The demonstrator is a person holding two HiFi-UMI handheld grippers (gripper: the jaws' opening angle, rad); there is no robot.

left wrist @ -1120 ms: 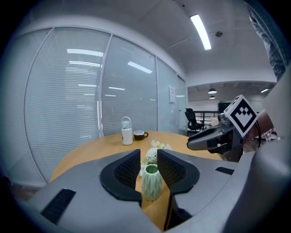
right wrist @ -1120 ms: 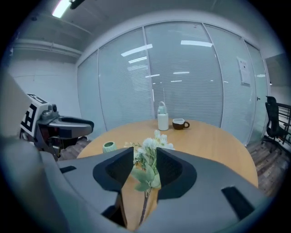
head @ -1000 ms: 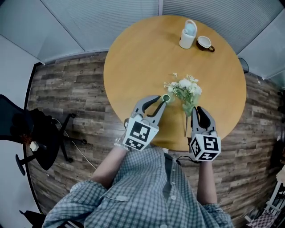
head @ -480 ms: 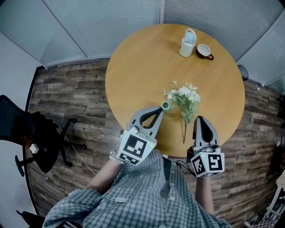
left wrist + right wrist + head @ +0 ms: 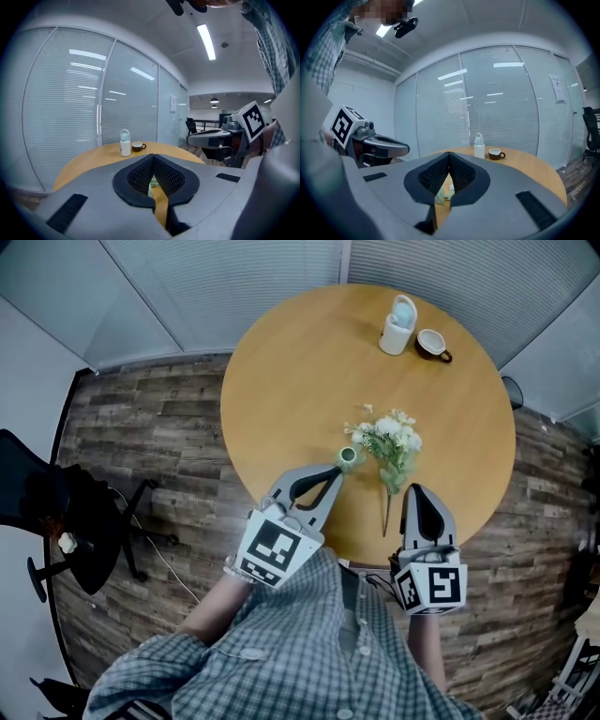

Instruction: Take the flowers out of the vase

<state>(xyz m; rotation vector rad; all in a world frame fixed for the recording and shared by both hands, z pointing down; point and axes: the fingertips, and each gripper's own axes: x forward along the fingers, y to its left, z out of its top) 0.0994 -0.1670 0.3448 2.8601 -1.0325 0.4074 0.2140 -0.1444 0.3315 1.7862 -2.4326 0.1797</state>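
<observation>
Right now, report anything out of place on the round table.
Only the flowers: they lie flat on the table, stems toward its near edge, beside the small green vase rather than in it. The vase seems upright; nothing looks spilled or broken.

Flowers point(image 5: 392, 439) lay on the desk point(image 5: 300, 371) near its front edge, with a vase point(image 5: 348, 457) just left of them. At the far edge stood a bottle point(image 5: 397, 324), a cup point(image 5: 432, 342) beside it on the right. A chair point(image 5: 56, 521) stood on the floor point(image 5: 141, 427), left of the desk.
</observation>
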